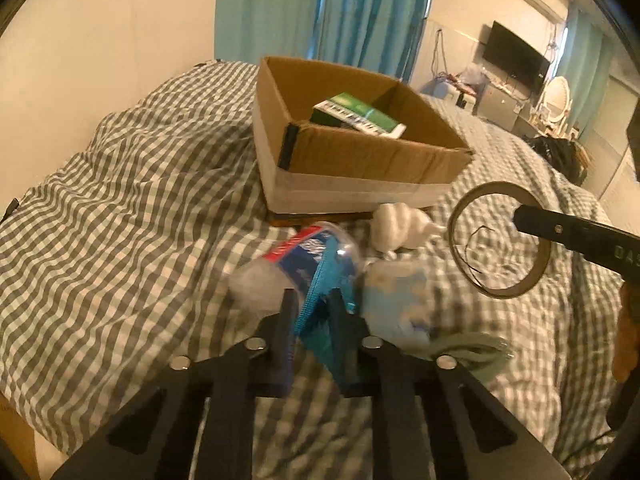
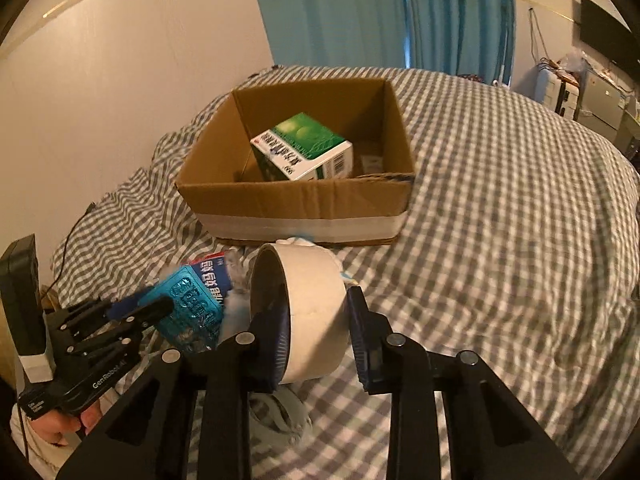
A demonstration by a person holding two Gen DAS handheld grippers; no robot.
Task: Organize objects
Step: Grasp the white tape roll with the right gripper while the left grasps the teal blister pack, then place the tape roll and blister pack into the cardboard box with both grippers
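Note:
An open cardboard box (image 1: 304, 148) (image 2: 280, 200) sits on the checked bed and holds a green and white carton (image 1: 358, 116) (image 2: 304, 152). My left gripper (image 1: 314, 300) (image 2: 150, 306) is shut on a teal blister pack (image 1: 320, 304) (image 2: 192, 308), held just above the bed in front of the box. My right gripper (image 2: 316, 320) is shut on a roll of tape (image 2: 308, 312) (image 1: 500, 240), held a little to the right of the left gripper. A clear bottle with a red and blue label (image 1: 304, 256) lies under the blister pack.
A white crumpled bag (image 1: 396, 224) and a pale packet (image 1: 396, 300) lie on the bed in front of the box. A grey-green cloth (image 1: 468, 352) (image 2: 280, 420) lies near the front. A wall runs along the left; furniture and a TV (image 1: 516, 56) stand far right.

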